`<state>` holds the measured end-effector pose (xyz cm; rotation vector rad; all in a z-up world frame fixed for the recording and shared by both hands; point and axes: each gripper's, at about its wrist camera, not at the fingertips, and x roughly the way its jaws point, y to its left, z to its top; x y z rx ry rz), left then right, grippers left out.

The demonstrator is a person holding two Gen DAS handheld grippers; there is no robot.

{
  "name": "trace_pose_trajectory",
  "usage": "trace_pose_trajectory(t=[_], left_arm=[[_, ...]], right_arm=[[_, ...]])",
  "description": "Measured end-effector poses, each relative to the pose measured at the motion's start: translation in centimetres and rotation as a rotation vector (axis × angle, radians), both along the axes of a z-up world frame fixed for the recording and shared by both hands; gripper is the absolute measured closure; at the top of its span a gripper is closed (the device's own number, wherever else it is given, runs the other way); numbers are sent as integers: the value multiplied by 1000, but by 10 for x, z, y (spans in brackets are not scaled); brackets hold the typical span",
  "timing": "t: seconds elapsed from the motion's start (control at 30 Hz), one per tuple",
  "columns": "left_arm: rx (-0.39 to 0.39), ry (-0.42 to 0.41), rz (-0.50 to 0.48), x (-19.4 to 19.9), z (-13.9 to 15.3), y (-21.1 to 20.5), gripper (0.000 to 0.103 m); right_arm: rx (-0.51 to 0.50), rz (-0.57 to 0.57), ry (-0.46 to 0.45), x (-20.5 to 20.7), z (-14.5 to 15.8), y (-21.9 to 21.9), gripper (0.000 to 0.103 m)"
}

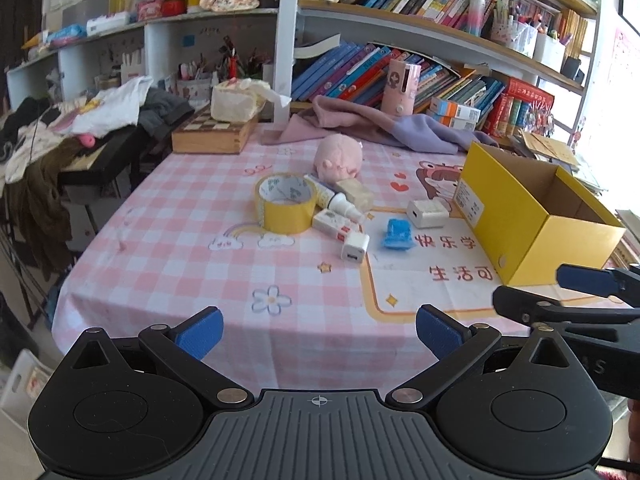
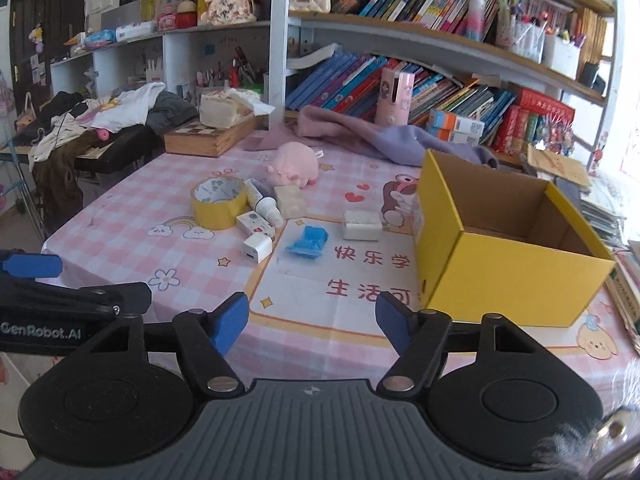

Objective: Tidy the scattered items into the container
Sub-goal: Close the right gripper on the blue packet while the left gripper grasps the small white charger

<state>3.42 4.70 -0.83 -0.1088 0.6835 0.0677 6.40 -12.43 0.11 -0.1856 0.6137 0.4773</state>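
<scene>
The open yellow cardboard box point(image 1: 560, 248) point(image 2: 512, 280) stands at the table's right. Left of it lie a yellow tape roll point(image 1: 286, 218) point(image 2: 218, 208), a pink plush pig point(image 1: 338, 156) point(image 2: 294, 164), a white spray bottle point(image 1: 344, 204), a beige block point(image 1: 356, 194), a small white charger point(image 1: 355, 246) point(image 2: 257, 247), a blue crumpled item point(image 1: 397, 234) point(image 2: 308, 242) and a larger white adapter point(image 1: 427, 213) point(image 2: 361, 226). My left gripper point(image 1: 319, 334) hovers open over the near table edge, holding nothing. My right gripper point(image 2: 312, 326) is open too, nothing between its pads, just left of the box's near corner.
A pink and purple cloth point(image 1: 380, 124) lies behind the items, with a wooden chessboard box point(image 1: 212, 136) at the back left. Bookshelves point(image 1: 420, 76) line the rear. A side table piled with clothes point(image 1: 80, 120) stands to the left. Papers and books point(image 2: 616, 216) are stacked right of the box.
</scene>
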Motion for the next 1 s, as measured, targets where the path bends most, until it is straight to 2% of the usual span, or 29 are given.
trace_pose_trajectory(t=[0.13, 0.37, 0.63, 0.97, 1.0], left_arm=[[2, 21, 7, 18, -6, 0, 0], [12, 71, 8, 53, -22, -5, 0], [-33, 131, 14, 88, -30, 0, 0], [-9, 168, -42, 123, -37, -11, 1], [4, 171, -45, 126, -37, -13, 6]], right_arm=[[-36, 4, 0, 20, -3, 9, 35], [-76, 1, 55, 61, -15, 15, 35], [-64, 38, 87, 105, -20, 23, 35], [-63, 85, 144, 154, -31, 39, 32], [-64, 93, 149, 159, -32, 41, 32]])
